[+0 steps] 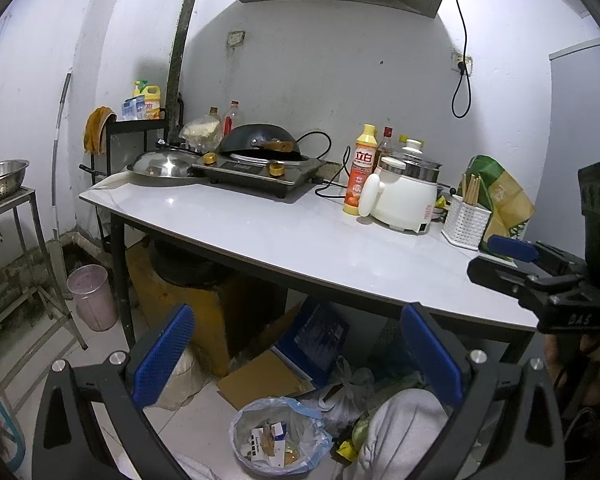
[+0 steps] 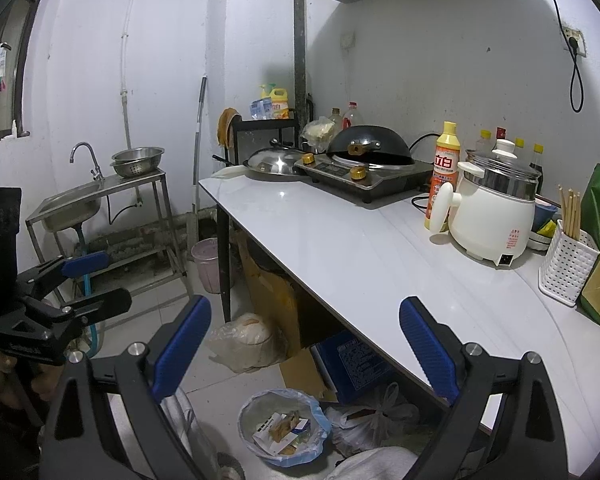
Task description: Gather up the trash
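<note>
Nearest, the left gripper point(image 1: 296, 354) and right gripper point(image 2: 304, 346) both stand with jaws spread wide and nothing between them, held level side by side in front of the table point(image 2: 340, 248). Below them on the floor the bin point(image 1: 278, 436), lined with a pale blue bag, already holds cartons and scraps, so some trash appears collected. Farther back the tabletop bears only cookware and a detergent bottle point(image 1: 360, 168); what remains to collect is unclear.

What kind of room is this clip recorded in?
Most likely a small home kitchen: an induction cooker with a wok on the counter, a steel sink with a tap, and a lined trash bin on the floor.
</note>
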Available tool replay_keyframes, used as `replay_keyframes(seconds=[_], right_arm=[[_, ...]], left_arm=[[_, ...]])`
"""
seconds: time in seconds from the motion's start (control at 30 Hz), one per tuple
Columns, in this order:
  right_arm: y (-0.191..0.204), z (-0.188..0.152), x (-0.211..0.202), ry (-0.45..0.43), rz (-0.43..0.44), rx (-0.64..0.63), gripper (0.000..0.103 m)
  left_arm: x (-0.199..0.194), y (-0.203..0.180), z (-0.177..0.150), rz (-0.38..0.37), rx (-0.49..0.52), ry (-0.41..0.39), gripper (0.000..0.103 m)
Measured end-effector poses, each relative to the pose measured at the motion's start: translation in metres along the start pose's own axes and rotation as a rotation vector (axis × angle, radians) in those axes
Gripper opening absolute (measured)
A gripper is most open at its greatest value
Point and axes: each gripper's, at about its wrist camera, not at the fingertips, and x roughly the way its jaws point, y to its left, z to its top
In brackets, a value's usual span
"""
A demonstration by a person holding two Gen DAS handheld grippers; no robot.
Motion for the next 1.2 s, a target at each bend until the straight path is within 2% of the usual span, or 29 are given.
replay_keyframes(seconds=[1.2], right_arm=[[-0.0039,-0.0056,-0.0022,0.000,-0.002,0.006,0.094]], left_arm=[[0.0048,-0.0081,-0.0010,-0.017,0.021,0.004,0.103]])
